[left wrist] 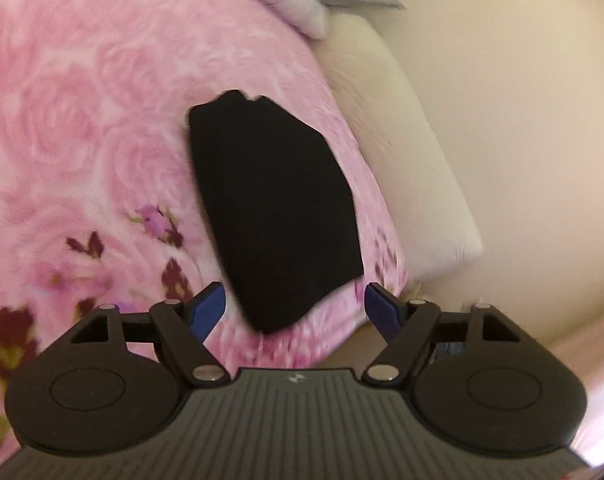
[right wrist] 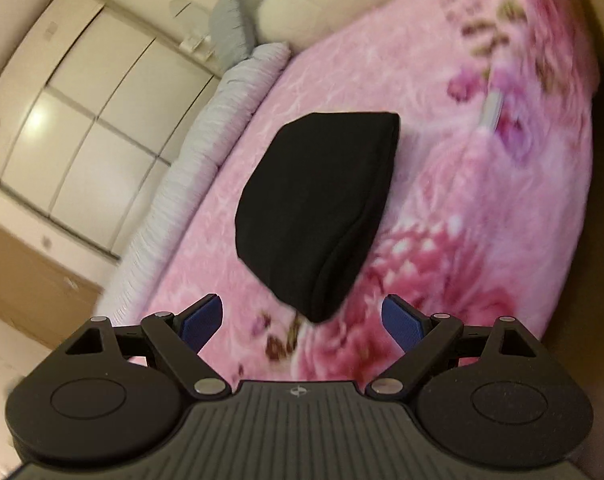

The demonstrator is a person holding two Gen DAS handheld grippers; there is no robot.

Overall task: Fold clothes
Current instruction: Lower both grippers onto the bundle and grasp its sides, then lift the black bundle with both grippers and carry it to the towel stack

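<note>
A black garment (left wrist: 276,208) lies folded into a compact block on a pink rose-print blanket (left wrist: 82,128). In the right wrist view the same black garment (right wrist: 318,208) shows stacked layers at its near corner. My left gripper (left wrist: 296,310) hangs open just short of the garment's near end, blue pads spread wide with nothing between them. My right gripper (right wrist: 302,318) is open too, its blue pads on either side of the garment's near corner, apart from the cloth. Both views are blurred by motion.
The pink blanket (right wrist: 482,200) covers a bed. A cream mattress edge (left wrist: 402,132) borders it, with a grey pillow (right wrist: 228,28) and a pale ribbed quilt (right wrist: 190,152) along one side. White wardrobe doors (right wrist: 82,112) stand beyond the bed.
</note>
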